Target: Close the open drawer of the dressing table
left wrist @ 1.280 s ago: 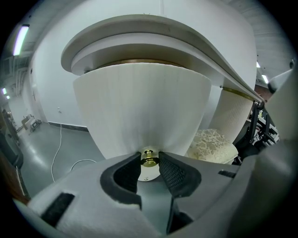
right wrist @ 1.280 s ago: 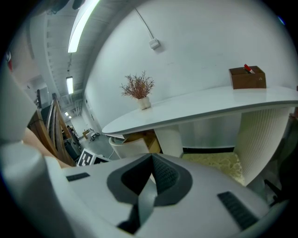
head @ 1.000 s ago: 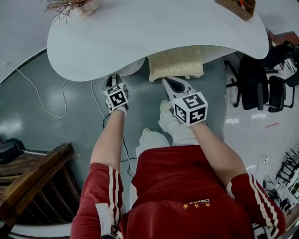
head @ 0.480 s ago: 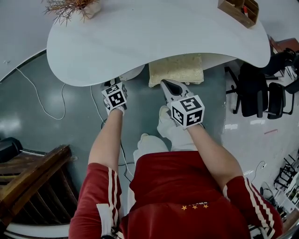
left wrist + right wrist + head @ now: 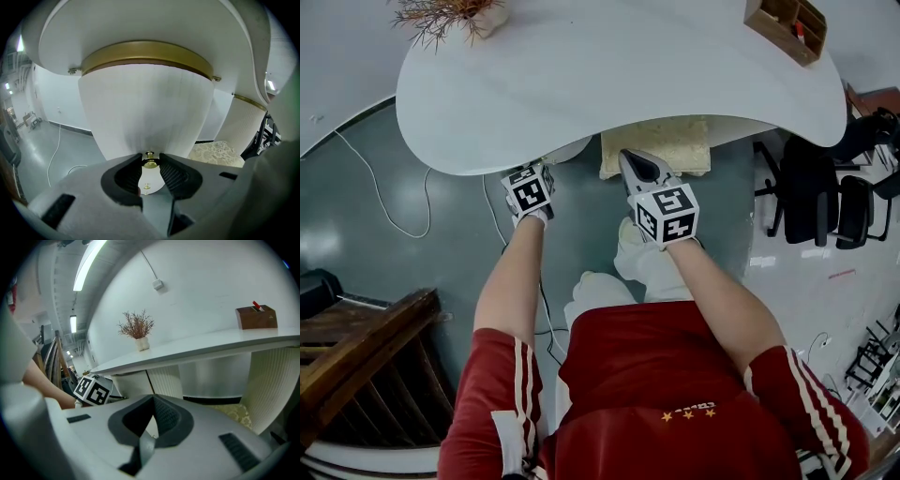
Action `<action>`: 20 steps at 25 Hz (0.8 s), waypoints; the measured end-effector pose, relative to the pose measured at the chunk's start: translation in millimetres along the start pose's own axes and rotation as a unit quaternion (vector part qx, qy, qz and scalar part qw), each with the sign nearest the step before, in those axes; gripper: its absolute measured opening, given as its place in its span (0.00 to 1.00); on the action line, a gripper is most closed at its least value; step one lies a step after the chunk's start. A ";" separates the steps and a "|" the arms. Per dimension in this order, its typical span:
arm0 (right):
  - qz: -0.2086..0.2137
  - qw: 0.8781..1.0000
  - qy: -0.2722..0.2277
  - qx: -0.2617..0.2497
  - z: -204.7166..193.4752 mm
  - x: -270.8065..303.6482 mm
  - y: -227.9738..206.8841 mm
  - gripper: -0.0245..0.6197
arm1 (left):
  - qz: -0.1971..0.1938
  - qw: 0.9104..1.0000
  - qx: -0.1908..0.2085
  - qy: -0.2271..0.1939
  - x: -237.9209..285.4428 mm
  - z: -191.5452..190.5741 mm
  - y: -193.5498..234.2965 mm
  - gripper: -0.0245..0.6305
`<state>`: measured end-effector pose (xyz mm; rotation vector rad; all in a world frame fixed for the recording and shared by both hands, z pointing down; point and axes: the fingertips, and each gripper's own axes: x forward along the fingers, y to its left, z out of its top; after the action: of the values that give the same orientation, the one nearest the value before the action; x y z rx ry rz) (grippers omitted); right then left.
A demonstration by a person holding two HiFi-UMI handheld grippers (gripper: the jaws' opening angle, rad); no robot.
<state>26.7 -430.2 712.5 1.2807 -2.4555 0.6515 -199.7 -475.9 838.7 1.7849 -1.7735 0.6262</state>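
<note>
Both grippers have edged up the frame toward the table (image 5: 609, 66) since a second ago, and less of the white drawer (image 5: 567, 150) now pokes out from under its rim. The left gripper (image 5: 150, 158) has its jaws partway closed on the small brass knob (image 5: 149, 162), one pad on either side of it. That knob sits low on the drawer's rounded, ribbed front, centre of the left gripper view, under a gold band. In the head view the drawer shows as a pale curve just under the table edge, left of centre.

The right gripper (image 5: 635, 161) is empty with its jaws shut tip to tip, and hangs just right of the drawer, over the near edge of a cream stool (image 5: 670, 141) tucked under the table. A dry plant (image 5: 441, 11) stands at upper left of the tabletop and a wooden box (image 5: 783, 19) at upper right. Black chairs (image 5: 816, 178) crowd the right edge, and a cable (image 5: 366, 178) trails across the floor at left.
</note>
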 end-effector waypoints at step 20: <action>0.006 0.998 0.053 -0.020 17.7 -35.8 -1.9 0.04 | -0.012 0.995 -0.080 0.061 -18.1 -16.4 -9.9 0.39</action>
<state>47.4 -415.5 681.5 1.1859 -2.3800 0.6536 -189.4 -451.6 838.3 1.6237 -1.6700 0.5550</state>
